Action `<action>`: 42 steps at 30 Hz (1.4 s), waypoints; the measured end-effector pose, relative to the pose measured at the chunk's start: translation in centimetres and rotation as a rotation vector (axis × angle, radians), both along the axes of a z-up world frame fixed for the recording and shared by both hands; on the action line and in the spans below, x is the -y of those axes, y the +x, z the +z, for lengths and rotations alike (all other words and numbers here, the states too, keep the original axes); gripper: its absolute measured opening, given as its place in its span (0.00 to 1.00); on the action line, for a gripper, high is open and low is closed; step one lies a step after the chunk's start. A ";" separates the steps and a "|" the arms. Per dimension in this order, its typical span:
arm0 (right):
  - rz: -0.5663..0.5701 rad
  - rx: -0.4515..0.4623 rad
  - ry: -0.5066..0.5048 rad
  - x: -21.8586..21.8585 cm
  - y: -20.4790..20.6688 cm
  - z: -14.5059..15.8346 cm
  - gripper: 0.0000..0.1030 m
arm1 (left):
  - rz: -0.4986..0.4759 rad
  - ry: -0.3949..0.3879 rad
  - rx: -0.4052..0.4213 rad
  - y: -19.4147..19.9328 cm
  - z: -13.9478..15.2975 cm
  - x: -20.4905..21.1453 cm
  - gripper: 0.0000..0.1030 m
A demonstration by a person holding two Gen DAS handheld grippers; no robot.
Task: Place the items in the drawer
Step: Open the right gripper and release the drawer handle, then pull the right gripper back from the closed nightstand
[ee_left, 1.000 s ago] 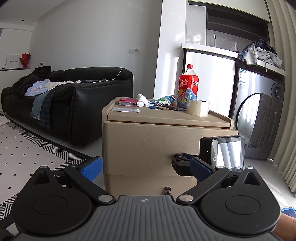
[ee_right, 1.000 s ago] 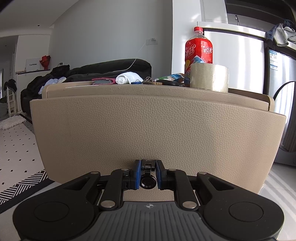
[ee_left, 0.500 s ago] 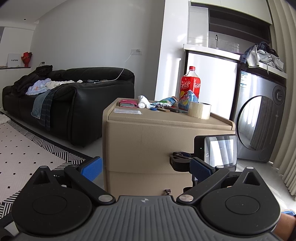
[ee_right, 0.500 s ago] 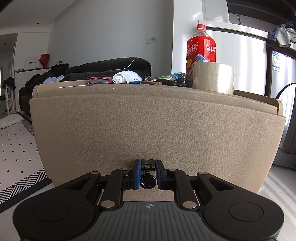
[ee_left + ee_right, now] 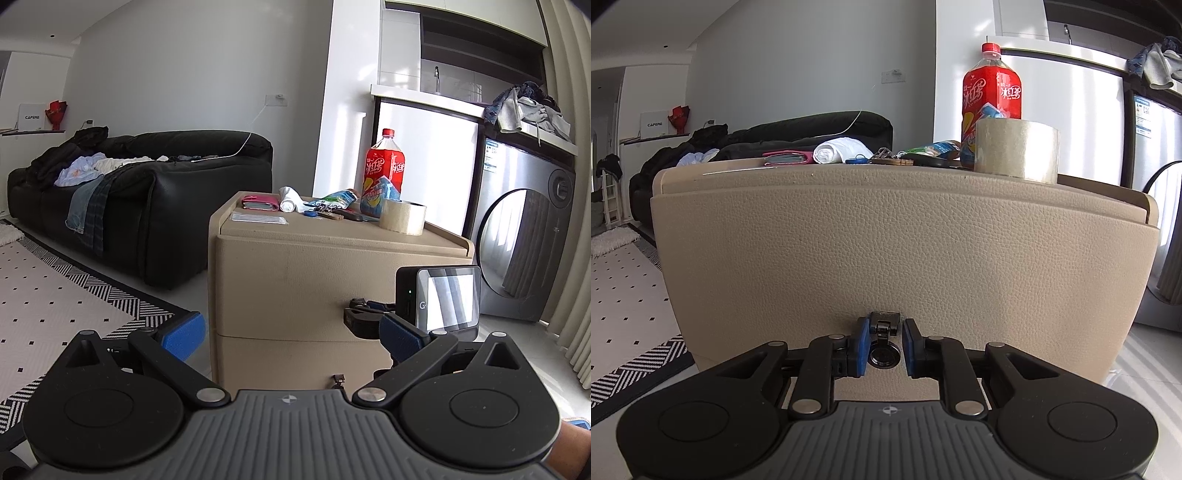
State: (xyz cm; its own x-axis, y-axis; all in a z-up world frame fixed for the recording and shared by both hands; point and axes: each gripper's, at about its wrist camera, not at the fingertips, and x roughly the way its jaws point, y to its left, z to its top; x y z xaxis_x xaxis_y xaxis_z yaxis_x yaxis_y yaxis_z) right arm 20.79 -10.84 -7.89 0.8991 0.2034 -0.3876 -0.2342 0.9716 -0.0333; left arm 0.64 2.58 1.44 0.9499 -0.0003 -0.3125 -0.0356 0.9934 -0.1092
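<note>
Landmark: beige leather-textured two-drawer cabinet (image 5: pixel 295 280).
Drawer: upper drawer front (image 5: pixel 897 258) looks barely out, if at all; interior not visible.
Right gripper (image 5: pixel 884 349): blue pads slightly apart, flanking the dark metal ring pull (image 5: pixel 884 356); no firm grip evident.
Left gripper (image 5: pixel 291 336): wide open, empty, well back from cabinet.
Items: clear tape roll (image 5: pixel 1015 149), red drink bottle (image 5: pixel 384 166), pink wallet (image 5: pixel 260 202), all on the cabinet top.
Progress: nothing stowed; opening and all placing remain.
</note>
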 end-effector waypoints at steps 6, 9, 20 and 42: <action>-0.009 -0.003 0.011 1.4 -1.7 0.1 0.20 | -0.003 -0.005 -0.001 0.1 0.0 -0.1 1.00; -0.011 -0.011 0.020 2.2 -2.5 0.3 0.20 | -0.005 -0.006 -0.002 0.1 -0.1 -0.2 1.00; 0.006 0.010 0.041 4.6 -7.0 2.8 0.20 | -0.007 -0.014 -0.010 0.4 -0.5 -0.1 1.00; -0.007 0.034 0.089 7.4 -13.6 6.5 0.28 | -0.021 -0.003 -0.017 1.2 -1.0 0.9 1.00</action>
